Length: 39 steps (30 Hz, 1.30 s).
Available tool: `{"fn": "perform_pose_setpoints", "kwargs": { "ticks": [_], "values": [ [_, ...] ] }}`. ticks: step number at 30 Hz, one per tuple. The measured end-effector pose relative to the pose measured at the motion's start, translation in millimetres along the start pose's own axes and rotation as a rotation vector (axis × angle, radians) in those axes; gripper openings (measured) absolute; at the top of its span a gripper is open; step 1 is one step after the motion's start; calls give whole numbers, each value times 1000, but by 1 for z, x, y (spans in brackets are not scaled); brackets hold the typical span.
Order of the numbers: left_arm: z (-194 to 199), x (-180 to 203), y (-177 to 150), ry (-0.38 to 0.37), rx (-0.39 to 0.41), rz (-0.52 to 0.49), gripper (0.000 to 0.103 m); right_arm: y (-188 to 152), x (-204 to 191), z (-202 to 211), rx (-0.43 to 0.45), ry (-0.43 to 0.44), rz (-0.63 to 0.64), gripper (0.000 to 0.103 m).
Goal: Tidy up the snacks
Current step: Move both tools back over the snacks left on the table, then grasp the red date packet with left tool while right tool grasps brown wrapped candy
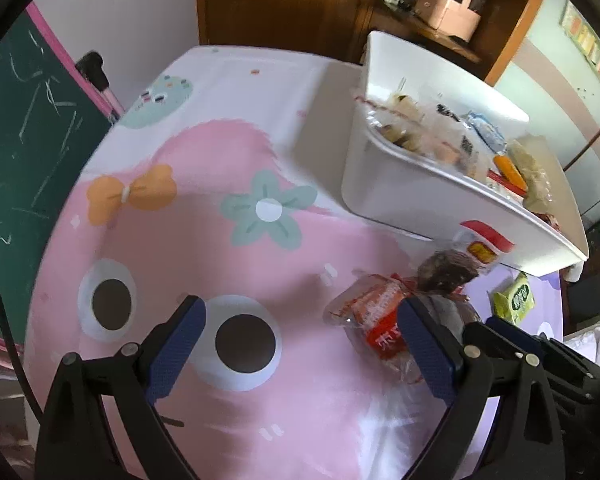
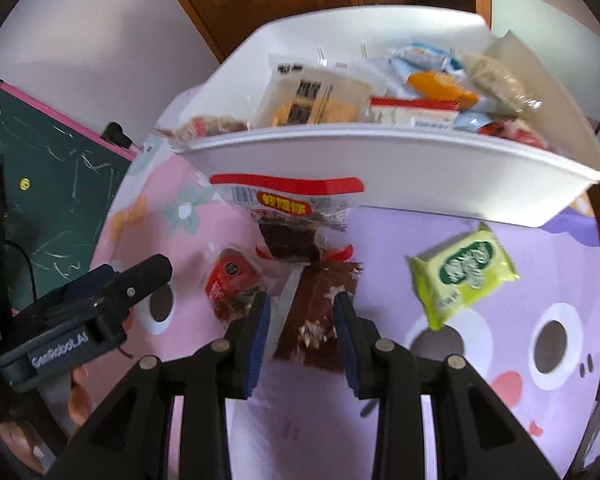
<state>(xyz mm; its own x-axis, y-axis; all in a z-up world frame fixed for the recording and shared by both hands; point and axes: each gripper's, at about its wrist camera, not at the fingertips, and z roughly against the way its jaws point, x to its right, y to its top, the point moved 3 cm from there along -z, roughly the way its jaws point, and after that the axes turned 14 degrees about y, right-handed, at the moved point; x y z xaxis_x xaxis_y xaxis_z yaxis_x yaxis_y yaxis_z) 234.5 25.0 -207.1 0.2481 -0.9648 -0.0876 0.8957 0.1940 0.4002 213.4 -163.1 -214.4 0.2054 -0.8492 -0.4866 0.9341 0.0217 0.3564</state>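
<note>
The right gripper is seen partly open around a brown snack packet, but whether the pads press it cannot be told; the packet lies on the cartoon-printed surface before the white bin, which is filled with snacks; a green packet lies near; the left gripper is held wide open and empty beside a red packet.

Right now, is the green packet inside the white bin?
No, the green packet lies on the mat in front of the white bin.
</note>
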Motion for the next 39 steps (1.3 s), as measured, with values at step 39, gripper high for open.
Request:
{"fn": "perform_pose_setpoints", "kwargs": {
  "ticks": [39],
  "values": [
    [-39, 66, -17, -5, -85, -154, 89, -38, 20, 3, 4, -100, 60, 36]
  ]
}}
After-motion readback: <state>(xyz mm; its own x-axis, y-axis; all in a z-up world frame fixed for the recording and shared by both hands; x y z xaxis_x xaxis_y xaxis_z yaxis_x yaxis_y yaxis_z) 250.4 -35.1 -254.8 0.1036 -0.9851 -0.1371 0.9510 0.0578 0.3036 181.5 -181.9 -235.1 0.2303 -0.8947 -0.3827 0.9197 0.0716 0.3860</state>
